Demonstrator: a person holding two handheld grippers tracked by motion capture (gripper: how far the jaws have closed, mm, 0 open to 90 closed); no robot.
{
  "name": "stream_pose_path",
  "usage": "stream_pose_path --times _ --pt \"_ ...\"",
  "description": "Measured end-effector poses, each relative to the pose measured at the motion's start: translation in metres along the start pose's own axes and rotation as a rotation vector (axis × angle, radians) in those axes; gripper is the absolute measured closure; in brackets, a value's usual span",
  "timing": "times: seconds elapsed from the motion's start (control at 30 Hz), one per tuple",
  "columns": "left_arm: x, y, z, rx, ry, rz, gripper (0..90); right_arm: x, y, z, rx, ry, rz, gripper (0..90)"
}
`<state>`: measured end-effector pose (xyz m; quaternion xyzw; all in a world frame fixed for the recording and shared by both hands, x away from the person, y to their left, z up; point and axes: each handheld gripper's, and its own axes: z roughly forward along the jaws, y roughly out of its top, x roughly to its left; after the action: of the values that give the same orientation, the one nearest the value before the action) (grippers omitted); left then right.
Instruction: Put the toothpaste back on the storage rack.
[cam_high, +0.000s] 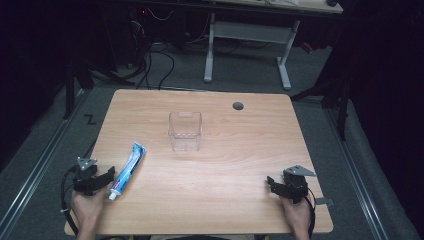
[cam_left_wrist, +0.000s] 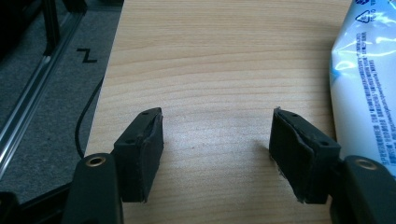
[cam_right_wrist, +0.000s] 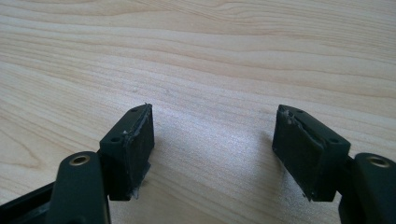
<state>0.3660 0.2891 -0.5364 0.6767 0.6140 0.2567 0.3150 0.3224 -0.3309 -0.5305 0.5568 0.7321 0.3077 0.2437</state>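
A toothpaste tube (cam_high: 128, 170) lies slantwise near the front left of a wooden table (cam_high: 225, 200), just beside the left gripper (cam_high: 106, 178), whose jaws are spread apart on nothing. The right gripper (cam_high: 272, 183), at the front right, well apart from the tube, is likewise spread and holds nothing. A clear plastic box (cam_high: 185, 131) stands mid-table.

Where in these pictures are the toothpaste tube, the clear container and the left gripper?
toothpaste tube (cam_high: 129, 169): high view, middle of the tube's body.
clear container (cam_high: 185, 141): high view, its near wall.
left gripper (cam_left_wrist: 217, 144): left gripper view, midway between its open jaws.
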Motion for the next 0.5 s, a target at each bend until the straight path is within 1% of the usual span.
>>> stream_pose_path --times 0.13,0.33,0.4,0.5 --pt "0.003 0.001 -0.002 0.006 -0.005 -0.015 37.2 0.0 0.0 0.0 0.001 0.0 0.001 29.4" --pt "0.006 0.002 -0.011 -0.012 -0.028 -0.028 37.9 0.0 0.0 0.0 0.001 0.0 0.0 29.3" --pt "0.006 0.005 -0.019 -0.028 -0.056 -0.04 37.8 0.0 0.0 0.0 0.001 0.0 0.001 29.3" --pt "0.004 0.008 -0.026 -0.04 -0.068 -0.029 37.8 0.0 0.0 0.0 0.001 0.0 0.001 29.4"
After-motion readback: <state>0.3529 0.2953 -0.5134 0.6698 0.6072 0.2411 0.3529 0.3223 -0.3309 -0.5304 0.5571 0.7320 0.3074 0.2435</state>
